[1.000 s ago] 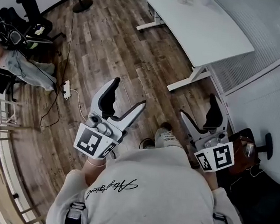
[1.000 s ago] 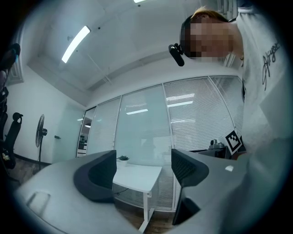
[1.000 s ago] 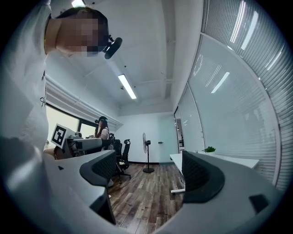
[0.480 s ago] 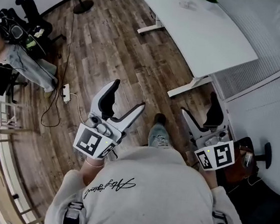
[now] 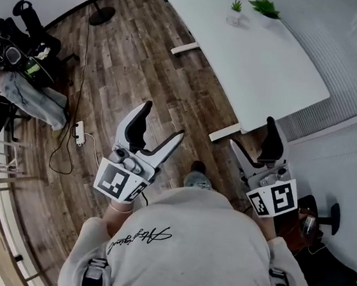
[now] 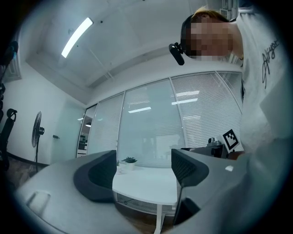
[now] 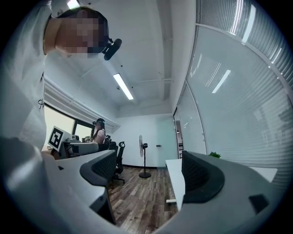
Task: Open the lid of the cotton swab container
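**Both claws open and empty; the cotton swab container is not in view.**
Your left gripper (image 5: 165, 120) and right gripper (image 5: 251, 133) hang over the wooden floor (image 5: 143, 58), jaws wide apart with nothing between them. No view shows the cotton swab container. It may stand on the white table (image 5: 265, 59) far right, where only two potted plants (image 5: 266, 7) and a pale speck beside the smaller one can be made out. Expect a light, smooth plastic tub that slides or tips easily. Steady its lower wall with one claw and take the lid at its rim with the other, squeezing gently. Your torso hides the near floor.
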